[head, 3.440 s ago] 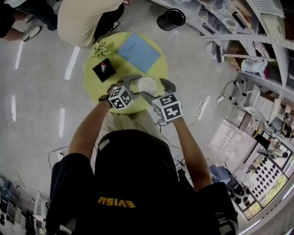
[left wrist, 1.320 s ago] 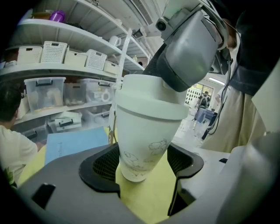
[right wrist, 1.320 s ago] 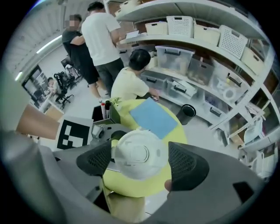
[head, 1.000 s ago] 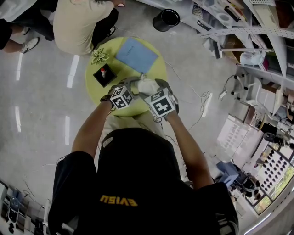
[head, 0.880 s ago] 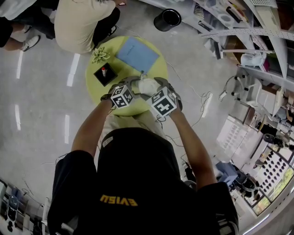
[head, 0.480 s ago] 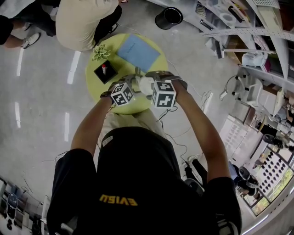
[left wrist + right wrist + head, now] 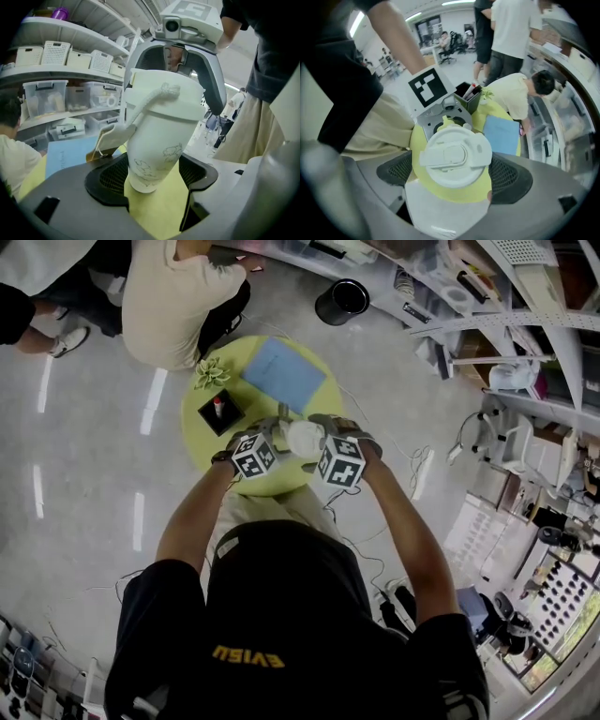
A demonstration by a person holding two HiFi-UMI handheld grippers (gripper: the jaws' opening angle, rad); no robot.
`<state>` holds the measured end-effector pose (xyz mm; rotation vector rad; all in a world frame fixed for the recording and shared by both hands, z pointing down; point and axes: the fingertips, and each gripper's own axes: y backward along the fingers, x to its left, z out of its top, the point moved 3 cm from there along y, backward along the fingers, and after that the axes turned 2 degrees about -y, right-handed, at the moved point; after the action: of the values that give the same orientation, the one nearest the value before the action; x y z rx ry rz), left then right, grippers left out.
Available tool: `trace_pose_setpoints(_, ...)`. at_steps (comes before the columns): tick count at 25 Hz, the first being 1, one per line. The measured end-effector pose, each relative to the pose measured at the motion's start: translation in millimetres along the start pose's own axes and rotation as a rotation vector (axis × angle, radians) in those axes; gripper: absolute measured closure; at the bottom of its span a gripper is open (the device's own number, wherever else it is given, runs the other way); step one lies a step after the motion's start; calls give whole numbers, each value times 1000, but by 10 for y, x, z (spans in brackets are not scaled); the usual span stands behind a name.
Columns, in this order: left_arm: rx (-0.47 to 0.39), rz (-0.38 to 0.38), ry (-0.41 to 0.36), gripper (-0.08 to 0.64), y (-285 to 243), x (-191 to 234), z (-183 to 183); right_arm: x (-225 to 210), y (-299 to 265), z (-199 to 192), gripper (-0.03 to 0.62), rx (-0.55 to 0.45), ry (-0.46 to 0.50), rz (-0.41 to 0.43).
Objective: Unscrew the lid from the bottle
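Note:
A white bottle [image 7: 157, 145] with a white flip-top lid [image 7: 454, 157] is tilted just above the yellow-green table [image 7: 202, 418]. My left gripper [image 7: 152, 176] is shut on its lower body, a mesh pad on each side. From above, my right gripper [image 7: 454, 173] straddles the lid. Its jaws have just been opening, and a strip of table shows between the left pad [image 7: 398, 171] and the lid's rim. In the head view both grippers, left [image 7: 277, 432] and right [image 7: 319, 427], meet at the bottle [image 7: 302, 439]. A white tab [image 7: 117, 133] hangs from the lid's cord.
On the round table lie a blue book [image 7: 284, 371], a black box with a red-topped item [image 7: 220, 412] and a green paper flower [image 7: 212, 371]. A person in a beige shirt [image 7: 173, 306] sits beyond it. A black bin [image 7: 340, 301] and shelves stand at the right.
My right gripper has rolled round over the lid, so its marker cube shows a different face, and it has sunk slightly. The left gripper and the bottle have stayed put.

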<state>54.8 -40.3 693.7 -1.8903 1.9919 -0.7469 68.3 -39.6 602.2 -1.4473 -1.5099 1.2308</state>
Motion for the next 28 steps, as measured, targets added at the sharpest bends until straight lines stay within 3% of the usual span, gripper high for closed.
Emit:
trace_pose_setpoints(8,5,21,0,206,43,70,3,-51,393,16,102,-381,-615,-342)
trace_pose_setpoints(12,11,23,7,206,44,47,22,-59,348,44,156,-409,-827,-478)
trace_pose_setpoints(17,18,30,7,207,35,57,21,-30,285,50,166,-346,-981,-622)
trace_pose_setpoints(20,19,33,9,209,29,56,5,-33,229,24,179,-336,-1043,-632)
trace_pose_setpoints(23,20,34,9,209,23,49,-8,-47,147,30,185,-328,-1035,-602)
trace_pose_setpoints(25,20,34,6,209,27,50,-8,-64,155,9,239,-319,-1023,-603)
trace_pose_setpoints(28,20,36,5,210,32,64,-19,-81,154,15,241,-306,-948,-569)
